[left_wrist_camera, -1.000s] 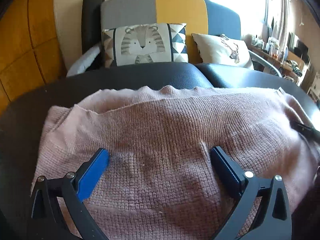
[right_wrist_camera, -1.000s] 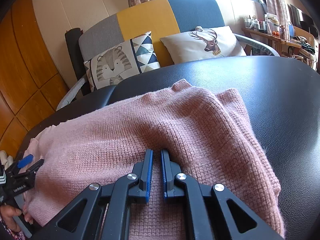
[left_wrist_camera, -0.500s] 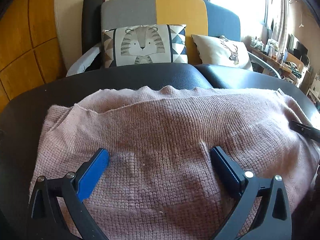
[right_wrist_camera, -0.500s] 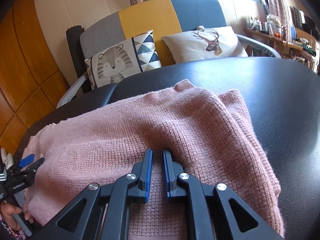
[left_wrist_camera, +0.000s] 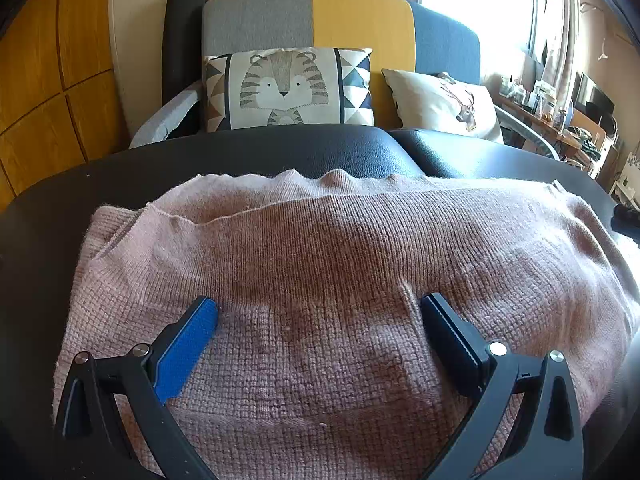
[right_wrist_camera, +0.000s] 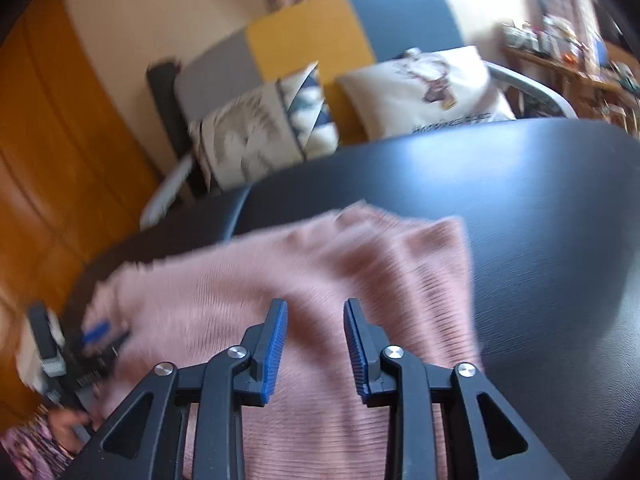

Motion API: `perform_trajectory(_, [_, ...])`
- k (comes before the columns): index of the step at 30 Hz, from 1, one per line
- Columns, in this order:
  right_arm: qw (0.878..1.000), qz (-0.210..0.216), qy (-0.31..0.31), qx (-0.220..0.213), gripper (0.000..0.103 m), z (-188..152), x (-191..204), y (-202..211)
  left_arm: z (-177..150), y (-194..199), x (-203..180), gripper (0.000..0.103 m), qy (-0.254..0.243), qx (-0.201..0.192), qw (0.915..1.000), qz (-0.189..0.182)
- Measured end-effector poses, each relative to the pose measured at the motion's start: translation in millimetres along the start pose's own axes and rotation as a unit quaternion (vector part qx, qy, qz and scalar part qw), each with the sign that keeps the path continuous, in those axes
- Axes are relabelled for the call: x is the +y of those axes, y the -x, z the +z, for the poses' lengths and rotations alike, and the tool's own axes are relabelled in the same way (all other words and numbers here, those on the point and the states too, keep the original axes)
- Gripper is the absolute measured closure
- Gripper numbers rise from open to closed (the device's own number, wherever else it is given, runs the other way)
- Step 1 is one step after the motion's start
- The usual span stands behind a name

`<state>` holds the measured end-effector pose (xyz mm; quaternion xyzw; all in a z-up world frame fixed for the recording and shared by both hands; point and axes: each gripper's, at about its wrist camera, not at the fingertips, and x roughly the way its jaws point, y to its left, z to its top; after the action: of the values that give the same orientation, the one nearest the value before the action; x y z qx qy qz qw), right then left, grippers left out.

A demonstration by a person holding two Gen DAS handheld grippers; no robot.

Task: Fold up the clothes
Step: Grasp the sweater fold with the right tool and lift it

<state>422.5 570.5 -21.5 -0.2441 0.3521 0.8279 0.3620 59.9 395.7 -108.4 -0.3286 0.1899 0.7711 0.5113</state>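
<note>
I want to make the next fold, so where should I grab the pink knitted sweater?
Probably the pink knitted sweater at its loose left-hand end, coming from the left: the layers lie open there, easy to pinch and carry across.

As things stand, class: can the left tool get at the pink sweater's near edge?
Probably yes. The left tool is open with its fingers spread right over the pink sweater, which lies flat on the black table; nothing lies between them.
</note>
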Motion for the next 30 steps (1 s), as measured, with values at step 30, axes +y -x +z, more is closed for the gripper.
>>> perform_trajectory(30, [0.96,0.187,-0.118,0.173,0.044,1,-94,-50,-2,-3,-1,0.001,-0.003,-0.001,1.0,0.005])
